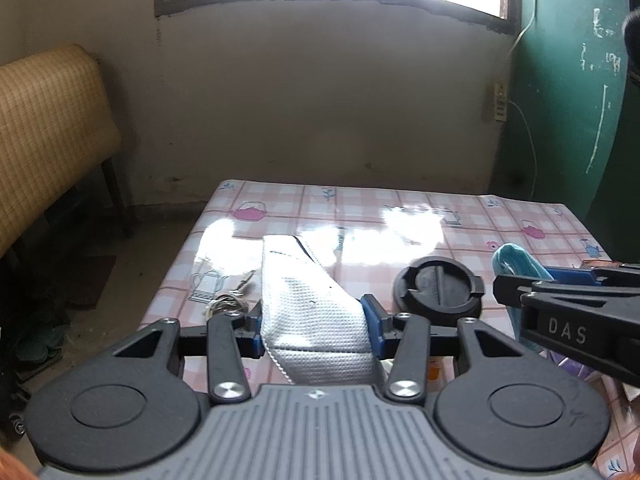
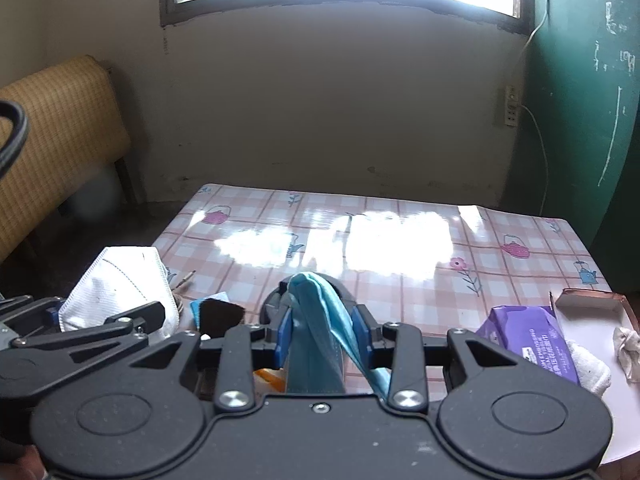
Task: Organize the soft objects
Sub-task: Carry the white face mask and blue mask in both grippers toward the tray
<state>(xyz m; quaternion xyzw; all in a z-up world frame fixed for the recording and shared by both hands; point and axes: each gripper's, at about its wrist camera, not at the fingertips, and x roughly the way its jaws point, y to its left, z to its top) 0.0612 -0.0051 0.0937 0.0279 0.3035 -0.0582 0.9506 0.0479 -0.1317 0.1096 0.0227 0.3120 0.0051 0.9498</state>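
- While both hands hold their tools above the near edge of the desk (image 1: 400,208), the left tool (image 1: 314,330) is clamped on a white mask (image 1: 312,316), its blue pads (image 1: 370,320) pressing the fabric from both sides.
- The white mask stands up between the left tool's fingers, its folded end reaching forward over the checked cloth, with a thin strap hanging down at its near edge.
- The right tool (image 2: 322,330) is clamped on a blue mask (image 2: 320,320), which fills the gap between its blue pads (image 2: 285,330) and rises a little past them.
- Seen from the left tool, the blue mask (image 1: 516,264) sticks up just beyond the right tool (image 1: 560,280), which comes in from the right side.
- Seen from the right tool, the white mask (image 2: 116,284) sits to the left, with the left tool (image 2: 100,316) gripping its lower part.
- A round black lid (image 1: 438,290) lies on the desk between the two tools, just ahead of them.
- A bunch of keys (image 1: 228,302) lies on the desk just left of the white mask.
- A purple pack of wipes (image 2: 528,340) lies to the right of the right tool, beside an open box (image 2: 588,300) holding a crumpled tissue (image 2: 628,348).
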